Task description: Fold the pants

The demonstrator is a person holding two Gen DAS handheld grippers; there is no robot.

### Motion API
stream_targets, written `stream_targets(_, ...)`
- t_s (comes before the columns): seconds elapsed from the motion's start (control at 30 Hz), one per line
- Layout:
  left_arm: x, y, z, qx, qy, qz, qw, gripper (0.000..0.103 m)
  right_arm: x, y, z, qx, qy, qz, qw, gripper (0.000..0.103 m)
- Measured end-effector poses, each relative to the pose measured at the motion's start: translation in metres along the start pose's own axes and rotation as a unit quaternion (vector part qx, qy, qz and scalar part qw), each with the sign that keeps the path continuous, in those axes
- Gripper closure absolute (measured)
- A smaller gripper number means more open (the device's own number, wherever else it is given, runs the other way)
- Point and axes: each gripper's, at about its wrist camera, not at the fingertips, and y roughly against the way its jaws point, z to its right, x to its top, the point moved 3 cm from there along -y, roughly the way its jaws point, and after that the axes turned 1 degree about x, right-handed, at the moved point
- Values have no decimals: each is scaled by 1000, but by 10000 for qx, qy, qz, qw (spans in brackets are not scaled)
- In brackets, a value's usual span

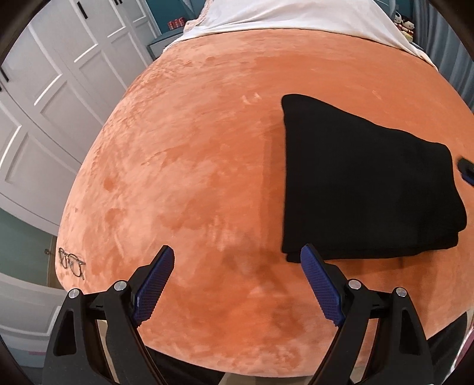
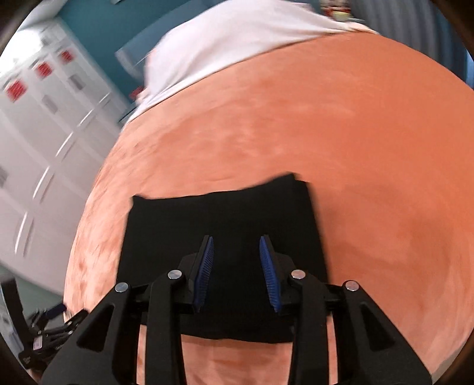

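Black pants (image 1: 367,180) lay folded on blanket (image 1: 207,148), left gripper (image 1: 237,257) agape beside them, right gripper (image 2: 235,245) parted above, best withdrawn straight without snagging.

I see an orange velvety bed cover (image 1: 192,177) filling most of both views, with a white sheet (image 1: 281,17) across its far end. Metal-framed glasses (image 1: 72,262) sit on the cover's near left edge. White panelled wardrobe doors (image 1: 53,97) stand off left; the right wrist view is motion-blurred.
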Motion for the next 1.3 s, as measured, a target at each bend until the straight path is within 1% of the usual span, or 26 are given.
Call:
stream_targets(0.1, 2, 4, 7, 10, -106, 38, 9999, 18, 11, -19, -18, 10, 364, -104, 9993, 72)
stream_targets(0.13, 2, 5, 8, 25, -126, 52, 9999, 18, 14, -25, -18, -78, 466, -121, 9988, 72)
stream_targets(0.2, 3, 6, 8, 45, -136, 61, 9999, 18, 22, -46, -18, -281, 530, -198, 9980, 73)
stream_targets(0.27, 3, 5, 9, 10, -137, 29, 9999, 18, 19, -62, -7, -576, 497, -294, 9967, 73)
stream_targets(0.37, 6, 1, 10, -35, -131, -33, 9999, 18, 21, -103, 5, -950, 454, -656, 9923, 75)
stream_targets(0.47, 9, -4, 10, -40, -132, -87, 9999, 18, 30, -120, 3, -1258, 792, -587, 9872, 74)
stream_targets(0.53, 10, -7, 9, -38, -122, -123, 9998, 18, 37, -130, -6, -1441, 1034, -668, 9819, 71)
stream_targets(0.57, 11, -8, 8, -56, -112, -141, 9998, 18, 40, -128, -11, -1511, 1104, -689, 9799, 71)
stream_targets(0.6, 11, -10, 7, -67, -100, -149, 9998, 18, 41, -118, -16, -1481, 1032, -547, 9820, 71)
stream_targets(0.63, 11, -12, 6, -70, -83, -161, 9998, 17, 42, -110, -21, -1353, 930, -390, 9857, 71)
stream_targets(0.67, 11, -14, 5, -68, -71, -168, 9998, 17, 39, -100, -28, -1103, 799, -240, 9904, 71)
stream_targets(0.7, 11, -17, 4, -65, -62, -193, 9998, 17, 34, -93, -35, -765, 628, -231, 9948, 71)
stream_targets(0.77, 10, -23, 3, -113, -63, -259, 9996, 17, 22, -101, -52, -305, 573, -510, 9966, 71)
stream_targets(0.8, 10, -26, 2, -118, -76, -274, 9995, 17, 15, -111, -67, -150, 753, -722, 9944, 71)
stream_targets(0.87, 11, -29, 1, -50, -88, -305, 9995, 17, 7, -127, -91, -53, 1081, -863, 9904, 71)
stream_targets(0.93, 10, -29, -3, -26, -37, -291, 9996, 17, 3, -150, -115, -43, 1306, -1011, 9863, 71)
stream_targets(0.97, 8, -29, -5, -30, -16, -314, 9995, 17, 0, -169, -125, -126, 1387, -1191, 9831, 71)
stream_targets(1.03, 7, -31, -6, -46, -1, -356, 9994, 17, -1, -188, -139, -305, 1586, -1226, 9792, 71)
stream_targets(1.1, 6, -33, -7, -17, -21, -375, 9993, 17, 3, -190, -150, -469, 1892, -1296, 9722, 71)
stream_targets(1.13, 6, -34, -7, -8, -30, -383, 9993, 17, 6, -185, -153, -389, 1868, -1284, 9732, 71)
stream_targets(1.2, 5, -36, -8, -13, -14, -407, 9992, 17, 11, -165, -156, 66, 1652, -1104, 9800, 73)
stream_targets(1.23, 5, -38, -8, -21, -2, -437, 9990, 17, 11, -157, -151, 85, 1610, -1055, 9813, 73)
stream_targets(1.27, 4, -39, -9, -22, 12, -472, 9989, 17, 10, -151, -144, 17, 1594, -1013, 9820, 73)
stream_targets(1.3, 4, -40, -11, -29, 23, -477, 9989, 17, 8, -136, -127, -97, 1464, -864, 9854, 73)
